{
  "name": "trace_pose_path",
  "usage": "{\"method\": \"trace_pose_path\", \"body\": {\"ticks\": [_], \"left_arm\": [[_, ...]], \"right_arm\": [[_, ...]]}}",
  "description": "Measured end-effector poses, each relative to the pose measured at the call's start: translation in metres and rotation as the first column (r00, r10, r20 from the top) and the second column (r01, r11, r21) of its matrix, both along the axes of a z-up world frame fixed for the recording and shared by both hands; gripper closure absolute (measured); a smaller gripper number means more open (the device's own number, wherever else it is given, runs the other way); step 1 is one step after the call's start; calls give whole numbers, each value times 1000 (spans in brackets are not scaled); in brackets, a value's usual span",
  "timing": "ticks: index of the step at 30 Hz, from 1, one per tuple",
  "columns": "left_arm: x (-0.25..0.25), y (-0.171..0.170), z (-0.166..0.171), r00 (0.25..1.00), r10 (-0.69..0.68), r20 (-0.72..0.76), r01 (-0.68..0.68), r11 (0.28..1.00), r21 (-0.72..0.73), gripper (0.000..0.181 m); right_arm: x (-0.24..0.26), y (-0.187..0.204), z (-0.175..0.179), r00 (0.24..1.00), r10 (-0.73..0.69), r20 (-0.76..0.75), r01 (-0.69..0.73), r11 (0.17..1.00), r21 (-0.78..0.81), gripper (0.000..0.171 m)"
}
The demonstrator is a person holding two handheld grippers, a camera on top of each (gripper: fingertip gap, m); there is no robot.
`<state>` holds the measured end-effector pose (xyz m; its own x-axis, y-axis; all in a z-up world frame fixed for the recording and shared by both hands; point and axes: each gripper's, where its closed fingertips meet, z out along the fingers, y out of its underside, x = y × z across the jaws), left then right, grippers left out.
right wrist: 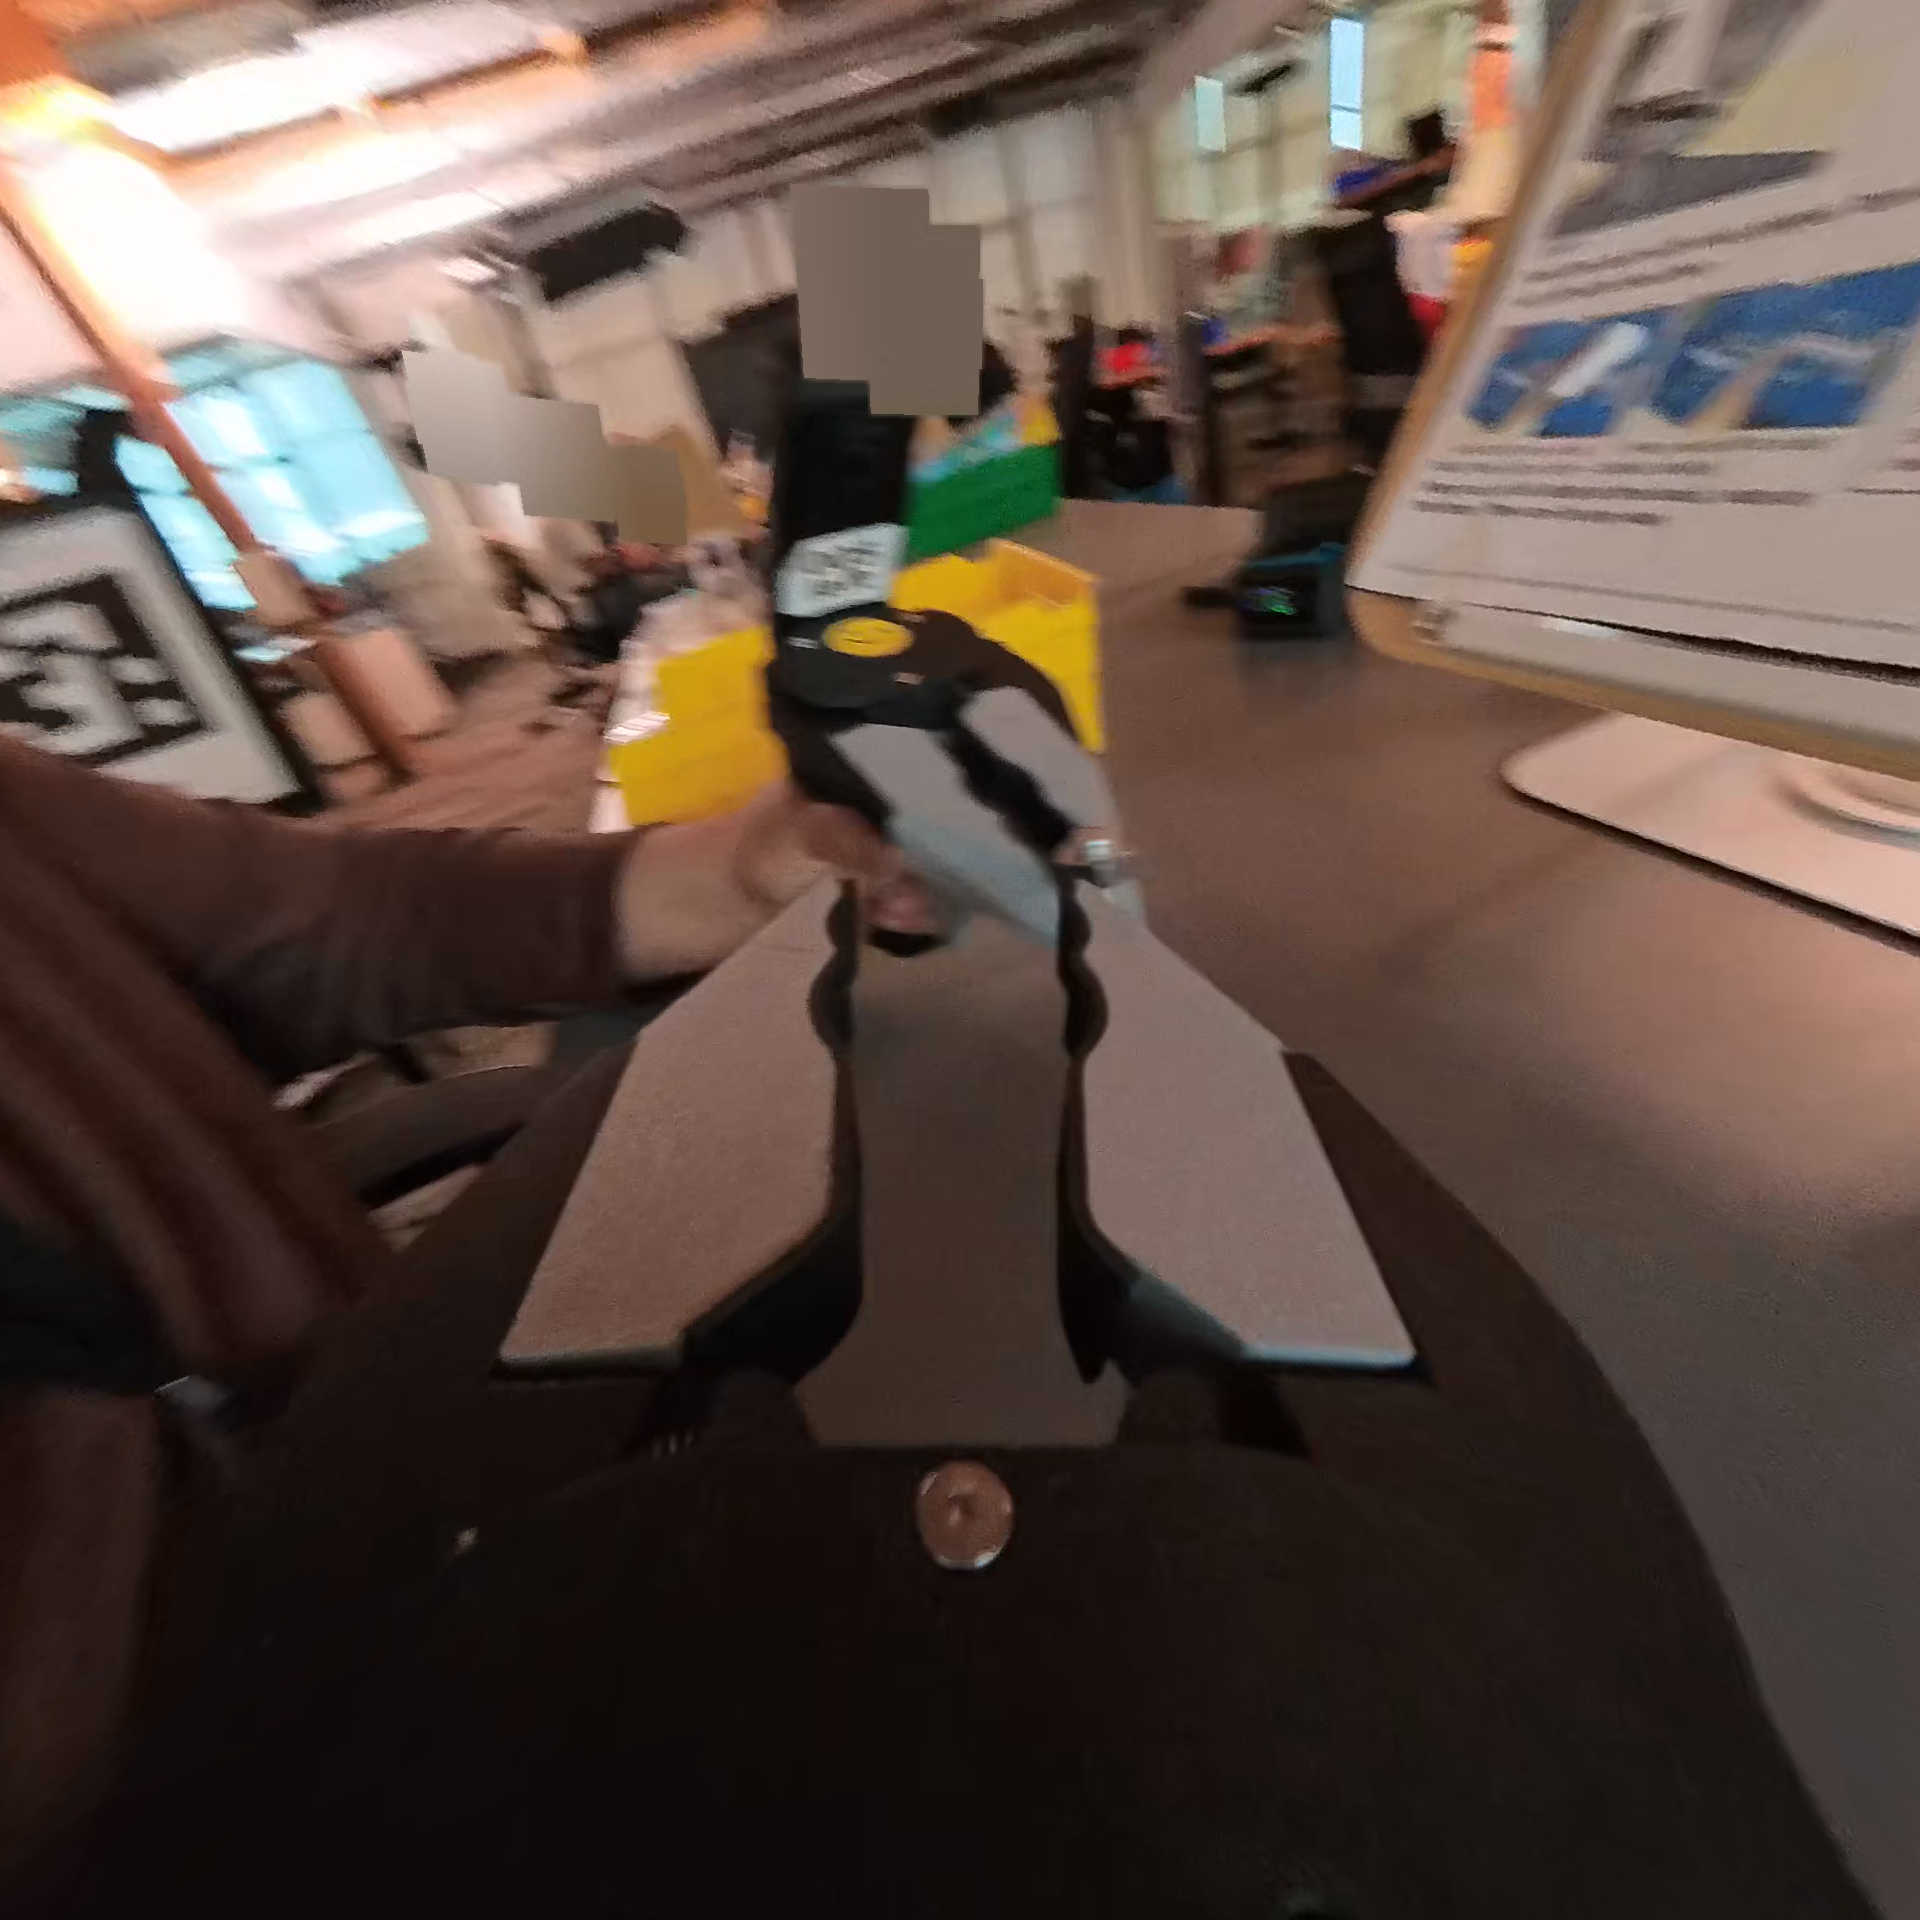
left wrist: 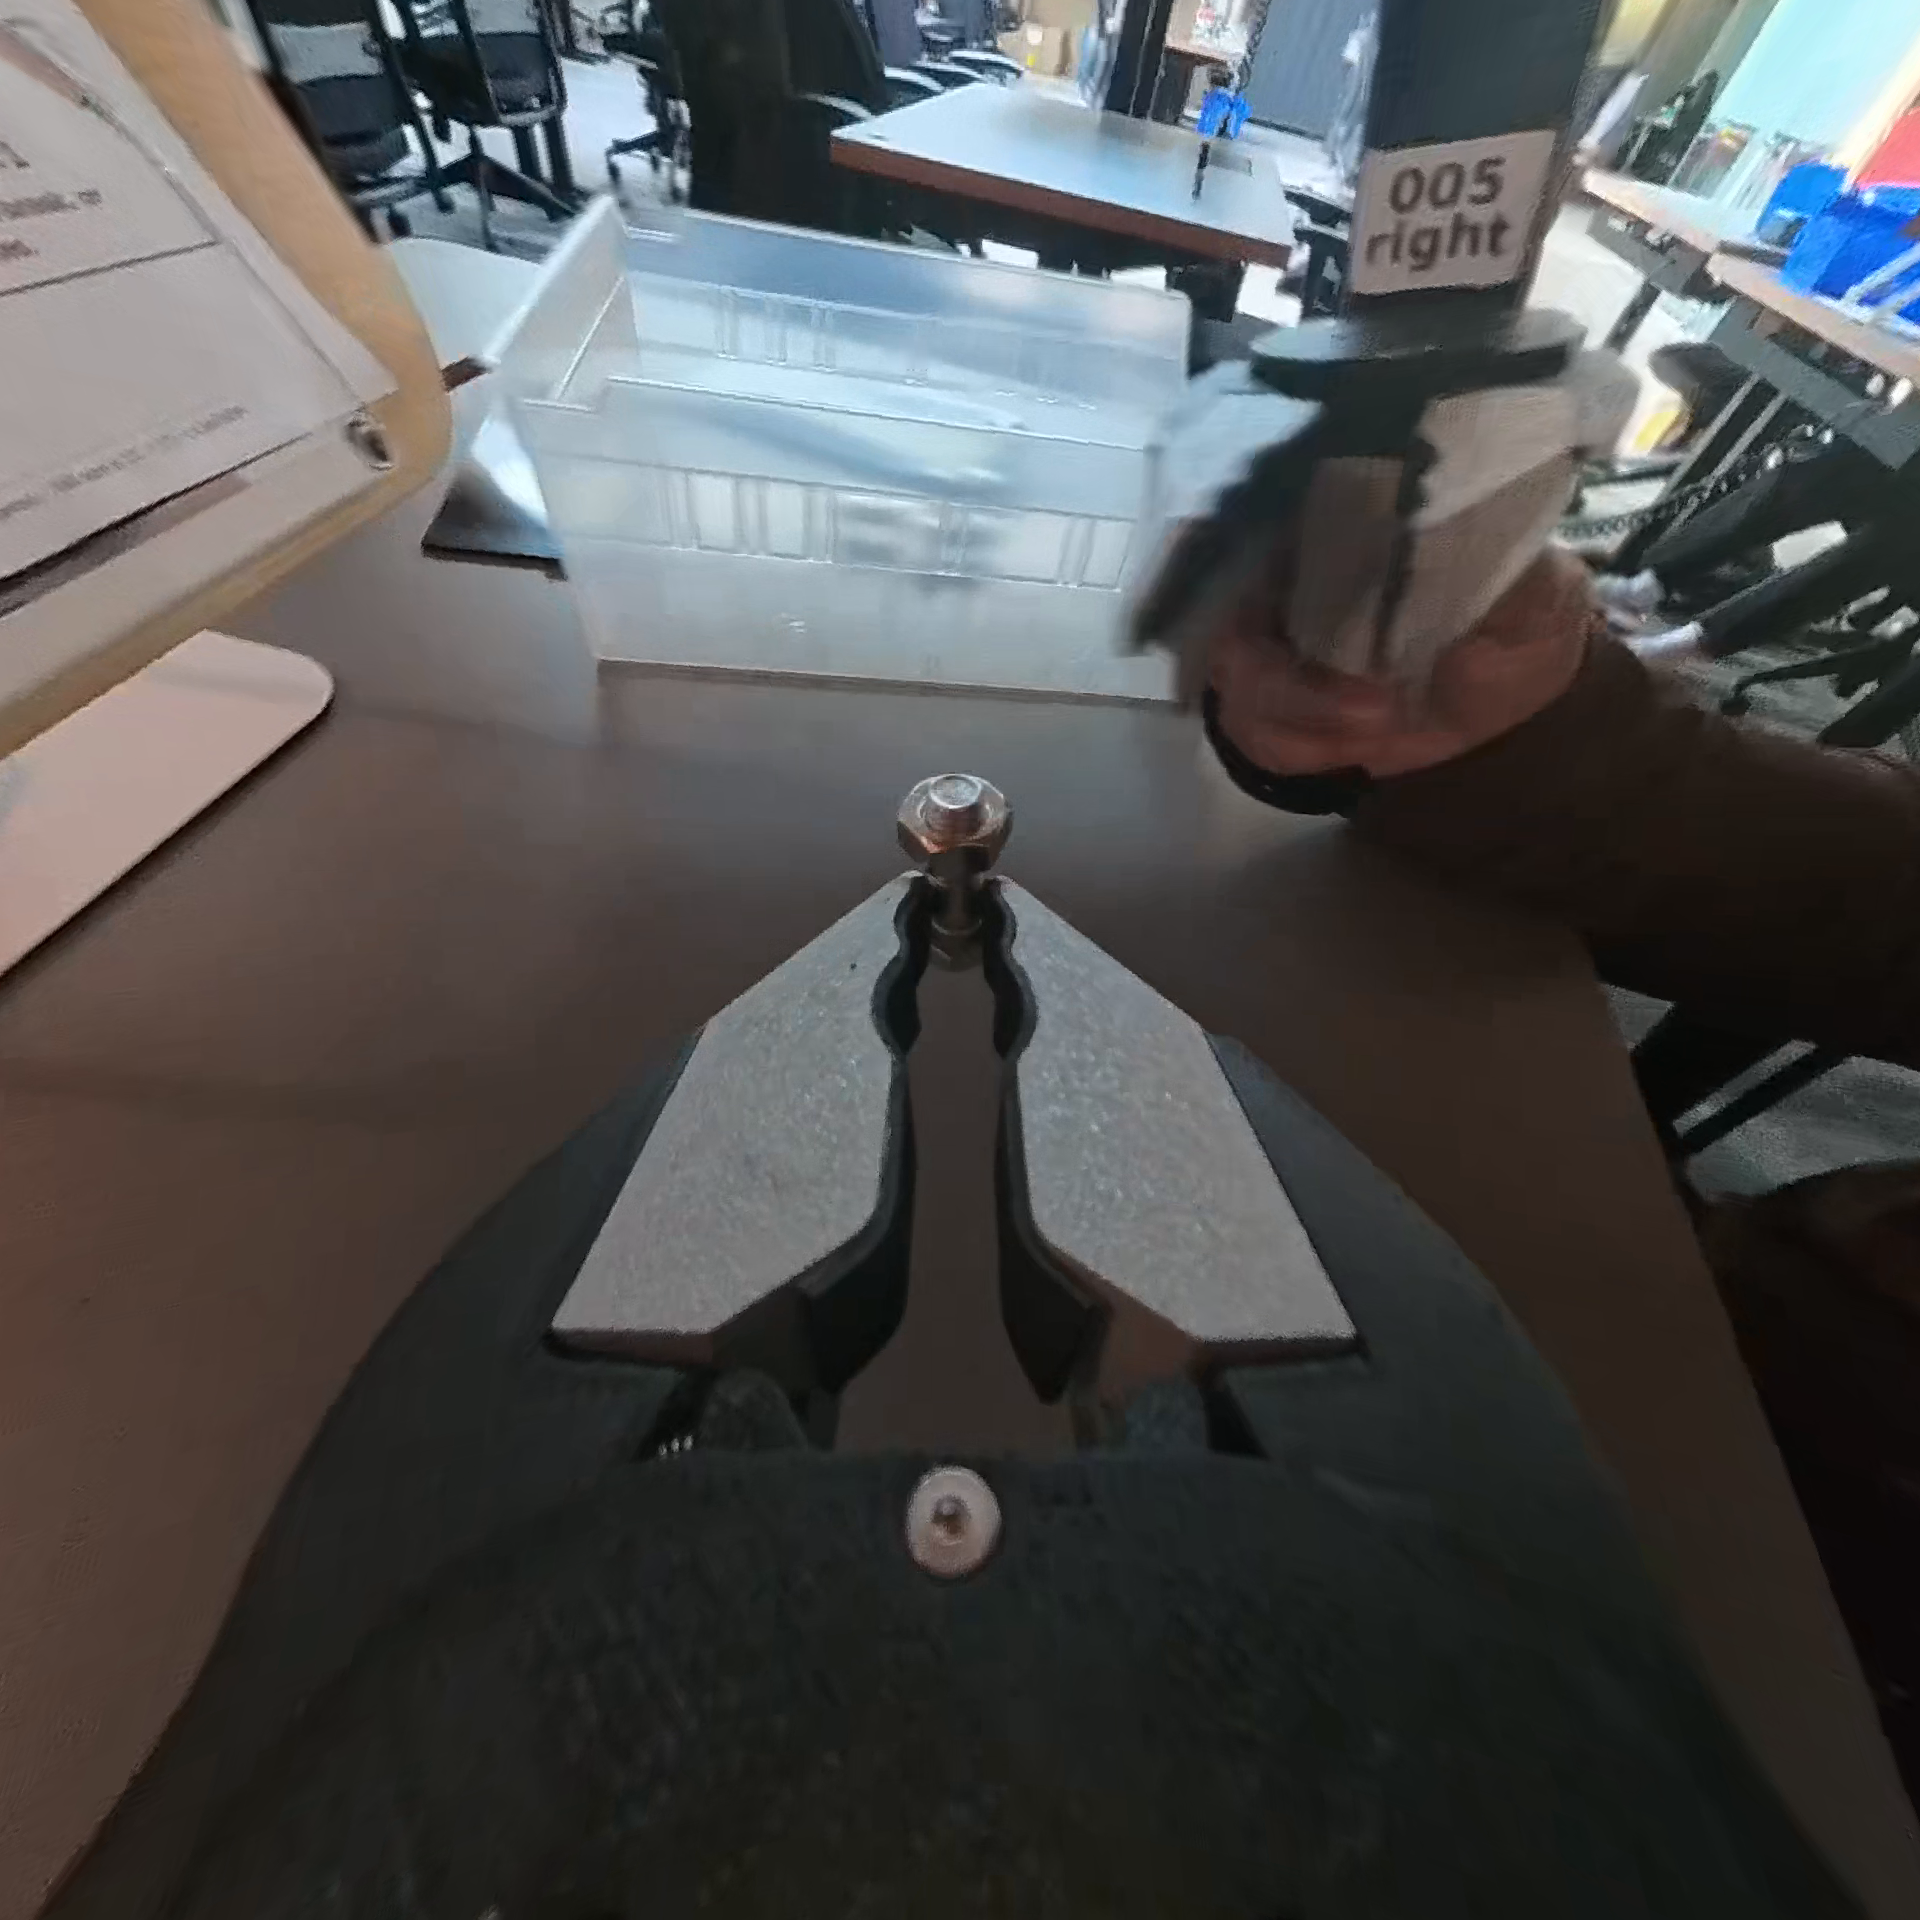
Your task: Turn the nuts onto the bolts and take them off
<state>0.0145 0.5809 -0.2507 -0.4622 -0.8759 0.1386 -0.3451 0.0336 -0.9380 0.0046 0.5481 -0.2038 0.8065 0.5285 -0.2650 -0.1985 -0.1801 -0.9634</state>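
Observation:
My left gripper (left wrist: 954, 902) is shut on a steel bolt (left wrist: 951, 914). The bolt's shank points forward out of the tips, with a hex nut (left wrist: 954, 821) threaded near its far end. In the right wrist view the left gripper (right wrist: 1081, 862) shows ahead with the bolt and nut (right wrist: 1103, 854) at its tips. My right gripper (right wrist: 961, 914) is open, with nothing between its fingers, just short of the left gripper. It also shows in the left wrist view (left wrist: 1340, 499), blurred, held in a hand at the upper right.
A clear plastic box (left wrist: 852, 499) stands on the dark table (left wrist: 416, 935) behind the bolt. A board on a white stand (left wrist: 156, 416) is at the left. Yellow bins (right wrist: 717, 717) sit far off in the right wrist view. Left tips to right tips: about 6 centimetres.

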Motion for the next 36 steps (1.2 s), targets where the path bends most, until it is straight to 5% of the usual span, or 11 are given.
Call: {"method": "trace_pose_path", "body": {"ticks": [4,9,36], "left_arm": [[0,-27,-16,998,-57,-26,60,993,104,173],[3,-31,-27,998,-45,-35,50,984,173,173],[9,-27,-19,999,-16,42,11,992,124,173]], "right_arm": [[2,16,-27,985,-101,138,113,990,-85,134],[-1,23,-46,958,-127,258,167,976,-140,166],[9,21,-45,959,-173,224,212,963,-164,157]]}}
